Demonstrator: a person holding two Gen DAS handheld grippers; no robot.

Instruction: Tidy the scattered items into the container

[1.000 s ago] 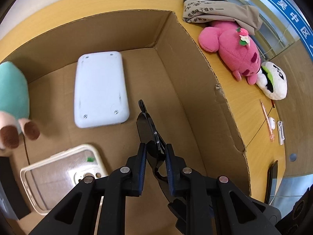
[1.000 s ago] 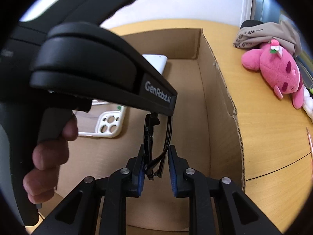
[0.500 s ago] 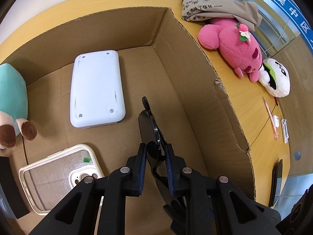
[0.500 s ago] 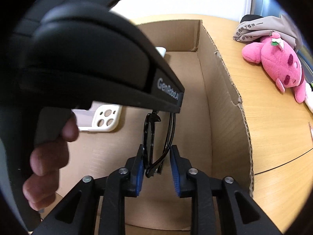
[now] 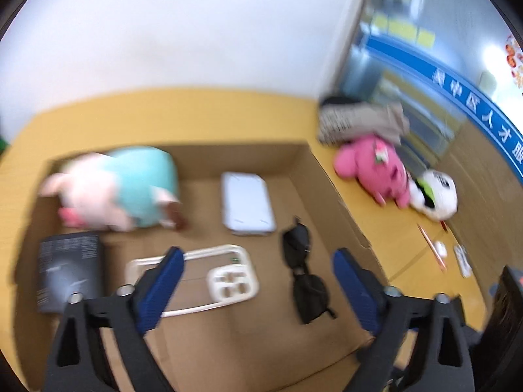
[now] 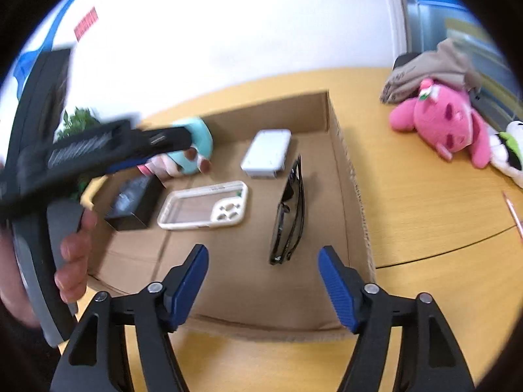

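The table (image 6: 425, 228) carries the whole job, and on it the cardboard box (image 5: 340, 209) that serves as my container is already well stocked. Inside it I see the teal-and-pink plush (image 5: 130, 186) lying against the far left corner, the white slab-shaped device (image 5: 246, 204) near the far wall, a black booklet or flat box (image 5: 68, 271) at the left, the clear phone case (image 6: 204, 205) in the middle, and the black sunglasses (image 6: 289, 215) resting on the box floor close to the right wall. Judging by how they lie, those five count as done. Outside the box, on the table to its right, I still have the beige folded cloth (image 6: 431, 72) at the back, the pink plush (image 6: 447, 124) in front of it, the panda plush (image 5: 434, 199) touching the pink one, then a pink pen (image 5: 431, 248) and some small white bits beside it that are too blurred to name. So I judge the task past halfway, with the soft toys the biggest work left. My left hand-held gripper (image 5: 258, 281) has its jaws opening wide and nothing between them; the right hand-held gripper (image 6: 263, 277) is opening too, also empty, with the sunglasses lying free beyond its fingertips.
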